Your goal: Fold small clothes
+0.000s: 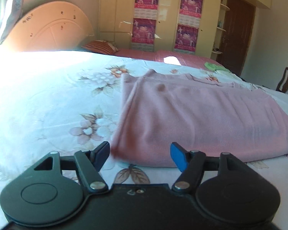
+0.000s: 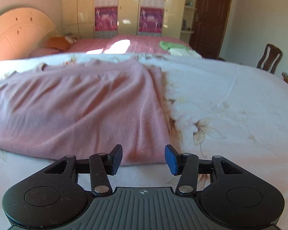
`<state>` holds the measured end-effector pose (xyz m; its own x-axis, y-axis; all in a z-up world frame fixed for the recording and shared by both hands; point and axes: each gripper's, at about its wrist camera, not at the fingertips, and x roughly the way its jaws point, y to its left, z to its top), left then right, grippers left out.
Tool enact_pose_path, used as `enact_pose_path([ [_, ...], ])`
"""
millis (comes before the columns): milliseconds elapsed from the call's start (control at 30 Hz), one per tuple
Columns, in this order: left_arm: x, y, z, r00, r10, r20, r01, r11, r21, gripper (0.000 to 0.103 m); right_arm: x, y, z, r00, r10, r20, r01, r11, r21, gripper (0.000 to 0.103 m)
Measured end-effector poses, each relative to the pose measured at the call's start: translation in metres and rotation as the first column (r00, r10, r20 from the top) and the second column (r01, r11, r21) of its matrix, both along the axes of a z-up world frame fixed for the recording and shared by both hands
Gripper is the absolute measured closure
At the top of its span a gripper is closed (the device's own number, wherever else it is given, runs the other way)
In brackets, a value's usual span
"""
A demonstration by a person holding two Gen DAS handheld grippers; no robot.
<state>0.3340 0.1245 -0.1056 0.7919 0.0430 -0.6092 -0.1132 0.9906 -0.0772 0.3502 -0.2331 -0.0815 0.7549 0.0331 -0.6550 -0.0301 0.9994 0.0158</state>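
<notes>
A pink knit garment (image 1: 192, 118) lies flat and partly folded on the floral white bedsheet (image 1: 48, 103). My left gripper (image 1: 139, 157) is open, its jaws on either side of the garment's near left corner, just above the sheet. In the right wrist view the same pink garment (image 2: 82, 107) spreads left and centre on the sheet (image 2: 230, 105). My right gripper (image 2: 143, 159) is open and frames the garment's near right corner. Neither gripper holds cloth.
A second bed with a pink cover (image 2: 124, 43) stands behind, with green and white folded clothes (image 2: 174, 48) on it. A headboard (image 1: 50, 30) and a wardrobe (image 1: 163, 15) are at the back. A wooden chair (image 2: 269, 58) stands at the right.
</notes>
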Motion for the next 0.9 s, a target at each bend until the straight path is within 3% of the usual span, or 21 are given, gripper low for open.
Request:
enact_pose_path([
  [67, -0.018, 0.012, 0.002, 1.0, 0.011, 0.001, -0.01, 0.993, -0.121, 0.036, -0.012, 0.004, 0.01, 0.999, 0.03, 0.012, -0.03, 0.999, 0.017, 0.054],
  [133, -0.028, 0.019, -0.003, 1.0, 0.016, -0.014, -0.019, 0.966, -0.258, 0.038, -0.019, 0.011, 0.013, 0.999, 0.052, 0.009, -0.052, 0.998, 0.027, 0.055],
  [200, -0.031, 0.023, -0.014, 0.999, 0.014, -0.031, -0.026, 0.908, -0.418, 0.048, -0.023, 0.015, 0.015, 0.997, 0.075, 0.019, -0.076, 0.994, 0.078, 0.064],
  [233, -0.029, 0.026, -0.023, 0.998, 0.024, -0.053, -0.047, 0.875, -0.482, 0.053, -0.022, 0.02, 0.015, 0.997, 0.082, 0.008, -0.083, 0.991, 0.104, 0.083],
  [333, -0.024, 0.037, -0.043, 0.992, 0.109, -0.068, -0.128, 0.786, -0.605, 0.052, -0.02, 0.037, 0.018, 0.995, 0.097, 0.012, -0.098, 0.986, 0.135, 0.085],
  [467, -0.011, 0.054, -0.058, 0.976, 0.207, -0.075, -0.193, 0.643, -0.741, 0.051, -0.016, 0.06, 0.022, 0.988, 0.151, 0.028, -0.154, 0.977, 0.145, 0.085],
  [500, -0.008, 0.057, -0.06, 0.973, 0.219, -0.073, -0.198, 0.627, -0.753, 0.05, -0.015, 0.064, 0.022, 0.986, 0.163, 0.033, -0.166, 0.975, 0.145, 0.085],
  [633, 0.012, 0.055, -0.061, 0.968, 0.239, -0.072, -0.208, 0.615, -0.76, 0.05, -0.007, 0.071, 0.018, 0.983, 0.179, 0.029, -0.181, 0.97, 0.162, 0.085],
  [767, 0.03, 0.055, -0.066, 0.959, 0.278, -0.057, -0.215, 0.578, -0.787, 0.053, 0.006, 0.07, 0.012, 0.986, 0.168, 0.006, -0.166, 0.966, 0.199, 0.085],
  [900, 0.045, 0.054, -0.065, 0.956, 0.289, -0.045, -0.215, 0.587, -0.78, 0.054, 0.015, 0.072, 0.011, 0.986, 0.169, 0.006, -0.166, 0.962, 0.217, 0.085],
])
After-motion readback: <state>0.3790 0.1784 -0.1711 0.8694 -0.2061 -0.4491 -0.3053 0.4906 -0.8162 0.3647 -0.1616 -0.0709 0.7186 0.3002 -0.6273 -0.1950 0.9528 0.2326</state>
